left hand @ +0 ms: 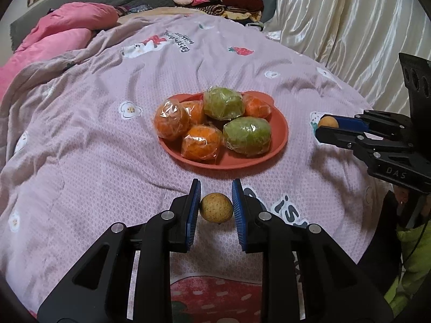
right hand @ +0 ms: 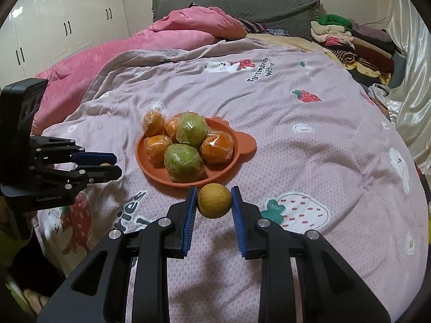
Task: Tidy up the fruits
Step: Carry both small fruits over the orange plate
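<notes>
Speckled fruit point(left hand: 216, 207) between left tongs point(left hand: 216, 202), smooth fruit point(right hand: 214, 200) between right tongs point(right hand: 214, 197)

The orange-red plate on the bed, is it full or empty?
Nearly full: the orange-red plate holds four wrapped orange fruits and two wrapped green fruits.
</notes>
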